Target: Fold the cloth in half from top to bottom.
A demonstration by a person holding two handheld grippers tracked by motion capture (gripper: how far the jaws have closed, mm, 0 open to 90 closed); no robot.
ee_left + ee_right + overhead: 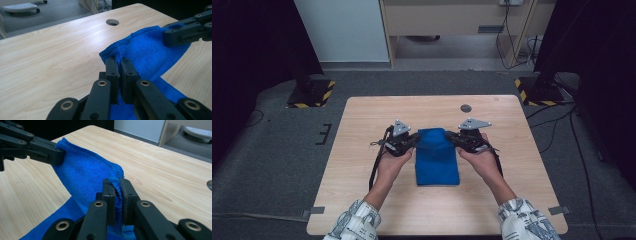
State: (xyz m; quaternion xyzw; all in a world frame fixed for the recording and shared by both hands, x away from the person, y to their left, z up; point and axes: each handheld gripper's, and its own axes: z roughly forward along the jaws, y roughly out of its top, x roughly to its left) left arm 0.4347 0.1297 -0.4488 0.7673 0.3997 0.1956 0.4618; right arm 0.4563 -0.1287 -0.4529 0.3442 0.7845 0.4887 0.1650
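Blue cloth [437, 157]: it lies near the middle of the table [362, 190], its far edge lifted and its near part flat.
Left gripper [119, 65]: your jaws pinch the cloth's far left corner.
Right gripper [117, 187]: your jaws pinch the far right corner, the hem bunched between them.
Risk: each grip holds only a thin bit of hem; pull the hands apart too hard and a corner could slip free.
Fold: uneven hands would likely skew it.
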